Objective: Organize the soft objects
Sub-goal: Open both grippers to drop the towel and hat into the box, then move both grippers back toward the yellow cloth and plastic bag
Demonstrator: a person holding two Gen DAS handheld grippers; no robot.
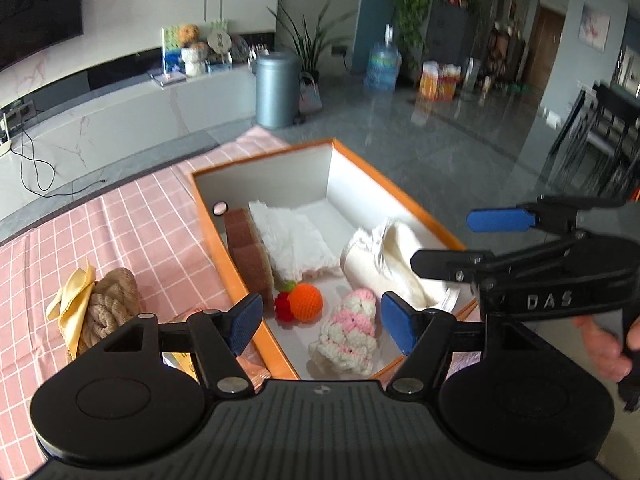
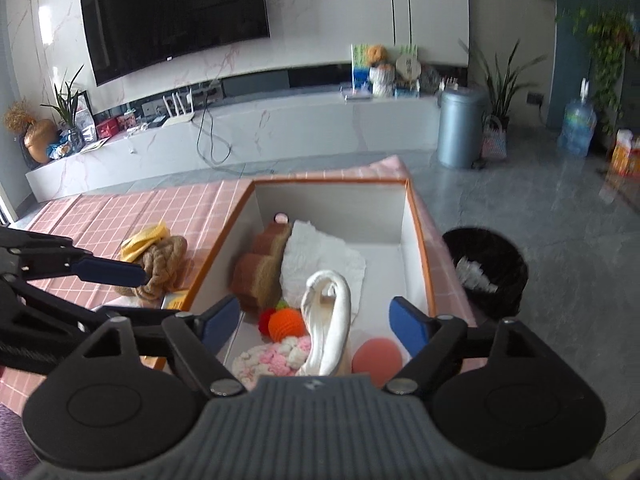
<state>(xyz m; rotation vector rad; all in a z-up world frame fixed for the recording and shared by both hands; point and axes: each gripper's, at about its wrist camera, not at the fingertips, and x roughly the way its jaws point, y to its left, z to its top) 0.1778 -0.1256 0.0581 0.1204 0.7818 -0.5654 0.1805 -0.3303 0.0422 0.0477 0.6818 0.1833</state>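
An orange-rimmed white box (image 1: 224,248) (image 2: 420,240) sits on the pink checked tablecloth. In it lie a brown sponge (image 1: 246,254) (image 2: 260,272), a white folded cloth (image 1: 294,240) (image 2: 320,256), a rolled white towel (image 1: 394,264) (image 2: 330,320), an orange crochet ball (image 1: 306,302) (image 2: 284,326), a pink-white crochet piece (image 1: 350,334) (image 2: 272,356) and a pink round pad (image 2: 376,358). Outside, a beige rope knot (image 1: 110,312) (image 2: 164,264) and yellow cloth (image 1: 74,300) (image 2: 142,240) rest on the table. My left gripper (image 1: 322,322) is open above the box's near end. My right gripper (image 2: 316,324) is open above the towel, empty.
The right gripper (image 1: 480,240) shows in the left view over the box's right rim; the left gripper's fingers (image 2: 112,272) show in the right view near the knot. A black bin (image 2: 486,268) stands on the floor right of the table. A grey bin (image 1: 276,90) stands beyond.
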